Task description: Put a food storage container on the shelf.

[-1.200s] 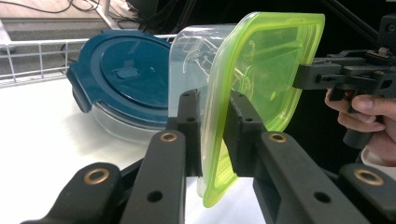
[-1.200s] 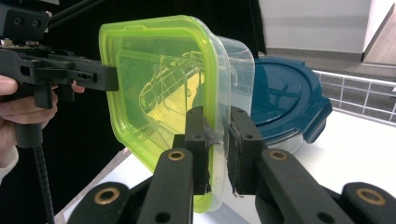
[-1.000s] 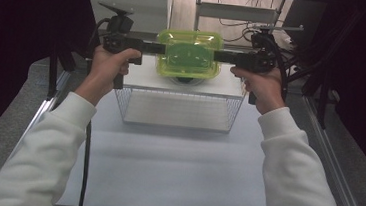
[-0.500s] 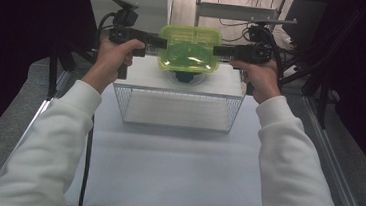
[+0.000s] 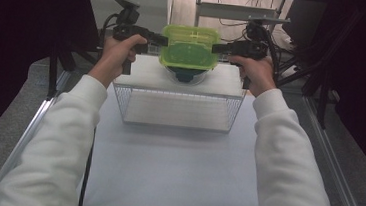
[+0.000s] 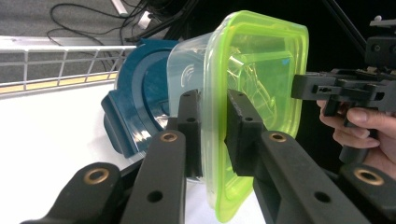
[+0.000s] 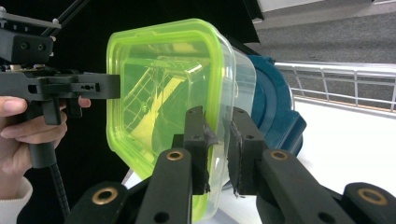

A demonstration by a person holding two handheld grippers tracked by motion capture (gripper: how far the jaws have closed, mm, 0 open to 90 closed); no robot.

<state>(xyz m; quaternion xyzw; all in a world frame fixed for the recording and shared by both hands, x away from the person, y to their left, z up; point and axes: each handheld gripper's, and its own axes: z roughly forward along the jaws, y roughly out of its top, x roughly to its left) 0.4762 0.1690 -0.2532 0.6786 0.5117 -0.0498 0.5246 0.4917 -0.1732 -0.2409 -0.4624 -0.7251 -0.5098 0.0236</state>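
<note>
- Clamping the left gripper (image 6: 212,135) on one side rim of a clear plastic food container (image 5: 189,53) with a lime-green lid (image 6: 261,84), lid edge and clear wall pinched between the black jaws.
- Clenching the right gripper (image 7: 219,149) on the opposite rim, lid edge between its pads.
- Hanging in the air between both hands, above the far edge of a wire basket (image 5: 178,107) on the white table (image 5: 175,172); nesting over a dark blue tub (image 6: 140,107).
- Likely handling light and empty, thin-walled, slightly flexible, smooth and slippery.
- Judging the stiff rim the safest hold, both sides kept level.
</note>
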